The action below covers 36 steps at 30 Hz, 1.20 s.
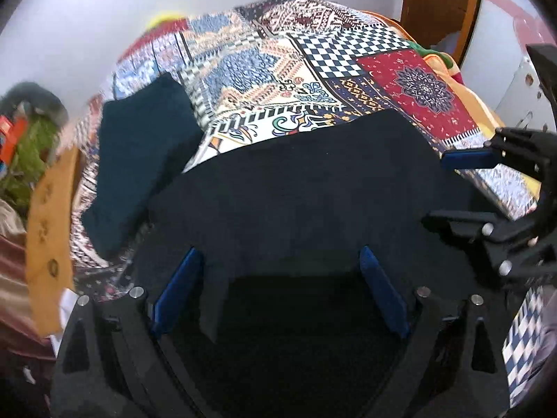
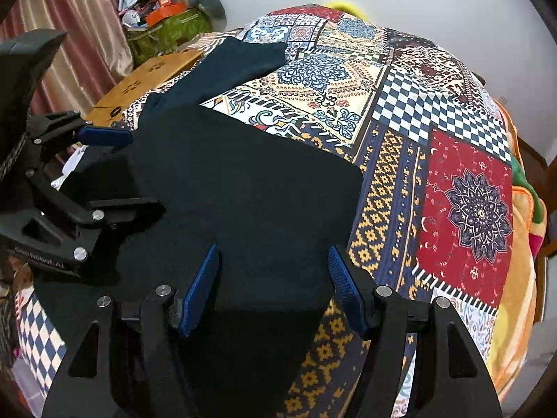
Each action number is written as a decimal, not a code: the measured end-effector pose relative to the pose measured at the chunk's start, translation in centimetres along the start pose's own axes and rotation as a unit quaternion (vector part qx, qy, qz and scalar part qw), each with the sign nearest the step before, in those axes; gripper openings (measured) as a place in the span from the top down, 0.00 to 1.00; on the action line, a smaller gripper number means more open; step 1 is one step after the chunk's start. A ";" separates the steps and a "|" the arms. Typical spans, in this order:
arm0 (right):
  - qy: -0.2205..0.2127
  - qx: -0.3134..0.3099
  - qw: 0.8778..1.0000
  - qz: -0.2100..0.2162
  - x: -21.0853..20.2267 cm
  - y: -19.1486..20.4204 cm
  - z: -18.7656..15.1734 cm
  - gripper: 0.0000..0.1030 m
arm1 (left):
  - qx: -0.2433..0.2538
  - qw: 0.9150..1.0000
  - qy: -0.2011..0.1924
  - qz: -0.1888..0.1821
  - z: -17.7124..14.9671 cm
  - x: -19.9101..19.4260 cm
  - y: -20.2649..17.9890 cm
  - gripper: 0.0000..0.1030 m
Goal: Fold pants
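Dark navy pants (image 1: 296,188) lie spread on a patterned bedspread (image 1: 313,80); they also show in the right wrist view (image 2: 243,181). My left gripper (image 1: 280,271) is open just above the pants' near part, with blue pads (image 1: 177,289) either side of the cloth. My right gripper (image 2: 273,271) is open over the pants' near right edge. The right gripper shows at the right of the left wrist view (image 1: 463,188), and the left gripper at the left of the right wrist view (image 2: 128,170). Neither holds cloth.
A folded dark teal garment (image 1: 139,153) lies on the bed to the far left, also in the right wrist view (image 2: 240,62). A wooden board (image 2: 139,83) and a green bag with clutter (image 2: 163,31) stand left of the bed. A white wall is behind.
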State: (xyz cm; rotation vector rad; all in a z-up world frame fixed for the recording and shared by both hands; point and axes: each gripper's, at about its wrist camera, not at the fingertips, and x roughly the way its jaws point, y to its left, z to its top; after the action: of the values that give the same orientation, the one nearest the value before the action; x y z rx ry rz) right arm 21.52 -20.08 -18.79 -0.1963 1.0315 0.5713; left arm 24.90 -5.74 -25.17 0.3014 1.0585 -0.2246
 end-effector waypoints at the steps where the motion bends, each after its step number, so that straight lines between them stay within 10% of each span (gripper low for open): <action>1: 0.002 0.003 1.000 0.002 -0.2 -0.1 -0.1 0.41 | -0.003 1.000 -0.001 0.000 -0.2 -0.2 0.1 0.09; 18: 0.004 0.065 0.998 -0.015 -3.3 -0.7 -4.0 0.35 | -0.066 0.997 -0.026 -0.002 -6.6 -4.4 2.0 0.07; 22: -0.017 0.043 0.998 -0.030 -5.4 0.3 -2.7 0.35 | -0.061 0.996 -0.040 0.049 -7.5 -6.5 2.8 0.04; 30: -0.087 0.020 0.996 0.030 -8.7 4.9 1.7 0.34 | -0.179 0.977 -0.072 0.091 -11.8 -11.7 9.8 0.04; 36: -0.091 -0.014 0.992 0.083 -6.5 9.9 3.2 0.34 | -0.286 0.954 -0.023 0.089 -17.6 -11.2 15.3 0.03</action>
State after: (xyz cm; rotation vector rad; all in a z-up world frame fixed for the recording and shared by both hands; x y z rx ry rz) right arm 16.12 -12.73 -10.52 -0.0821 0.8680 0.7409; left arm 10.09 15.19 -21.25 -0.1325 0.9984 0.2387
